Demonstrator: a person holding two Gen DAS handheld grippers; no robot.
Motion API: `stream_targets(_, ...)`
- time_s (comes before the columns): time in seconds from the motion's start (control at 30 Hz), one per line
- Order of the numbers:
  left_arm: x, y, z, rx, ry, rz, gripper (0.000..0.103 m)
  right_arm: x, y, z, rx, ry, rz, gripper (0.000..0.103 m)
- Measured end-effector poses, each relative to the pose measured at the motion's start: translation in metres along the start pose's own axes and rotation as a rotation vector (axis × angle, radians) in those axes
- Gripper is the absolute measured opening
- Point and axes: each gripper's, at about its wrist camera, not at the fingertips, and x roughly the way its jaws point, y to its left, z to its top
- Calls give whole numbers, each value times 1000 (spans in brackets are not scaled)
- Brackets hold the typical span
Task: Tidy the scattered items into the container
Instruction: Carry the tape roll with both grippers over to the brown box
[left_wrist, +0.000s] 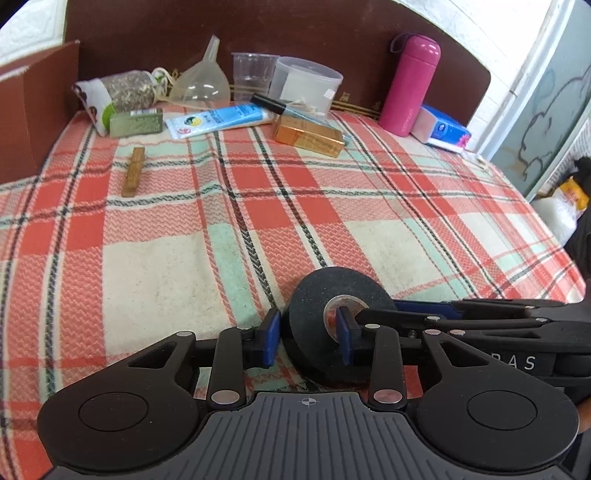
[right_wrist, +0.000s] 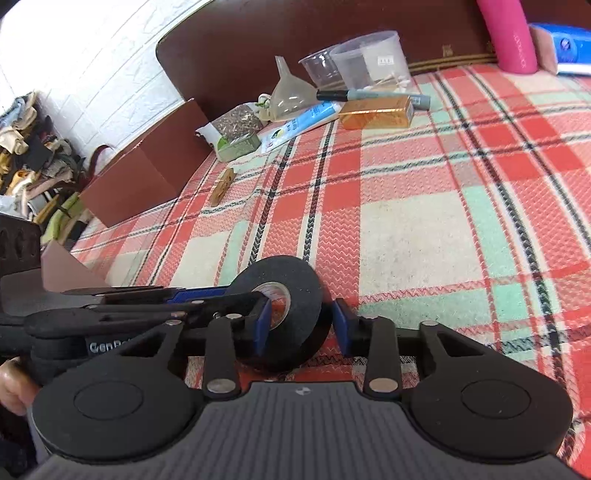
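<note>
Your two grippers meet at a black roll of tape (left_wrist: 334, 321) standing tilted on edge at the near side of the plaid blanket (left_wrist: 258, 206). Your left gripper (left_wrist: 308, 334) has one blue finger (left_wrist: 270, 334) against the roll's outer face and the other inside the core, pinching the wall of the roll; your right gripper (right_wrist: 301, 325) does the same from the opposite side, one finger (right_wrist: 263, 323) in the core and one (right_wrist: 341, 325) just beside the rim, though whether that outer pad truly touches cannot be told. The left view alone shows the whole pink bottle (left_wrist: 410, 83) upright beside a blue tissue pack (left_wrist: 445, 127) and a pale blue door at the right edge; the right view alone shows a white brick wall (right_wrist: 92, 62), a heap of clothes (right_wrist: 33, 147) at the left and your hand on the other handle. Both show the far clutter: a clear funnel (left_wrist: 201, 79), a plastic cup (left_wrist: 253, 74), a round frosted tub (left_wrist: 306, 83), a marker (left_wrist: 267, 103), a blue tube (left_wrist: 221, 118), a gold box (left_wrist: 308, 134), a green tin (left_wrist: 136, 122), a seed bag (left_wrist: 118, 94) and a wooden clip (left_wrist: 133, 171) lying apart. A brown headboard (left_wrist: 258, 29) backs the bed, with a brown cardboard box (right_wrist: 144, 170) at the blanket's left edge.
</note>
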Motion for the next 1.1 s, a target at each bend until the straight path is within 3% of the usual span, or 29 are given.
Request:
stream_targets(0.17, -9, -1, -3, -1, -12, 23, 27, -13, 15, -2, -35, -11, 7, 32)
stream_targets(0.5, -65, 26, 13, -79, -136, 110, 27, -14, 76, 28, -217, -47, 65, 32)
stream_targets(0.73, -132, 47, 58, -93, -299, 210, 27, -22, 142, 77, -396, -144, 133, 32)
stream_targets(1.1, -210, 103, 145, -117, -439, 320, 27, -4, 238, 175, -528, -234, 243, 32)
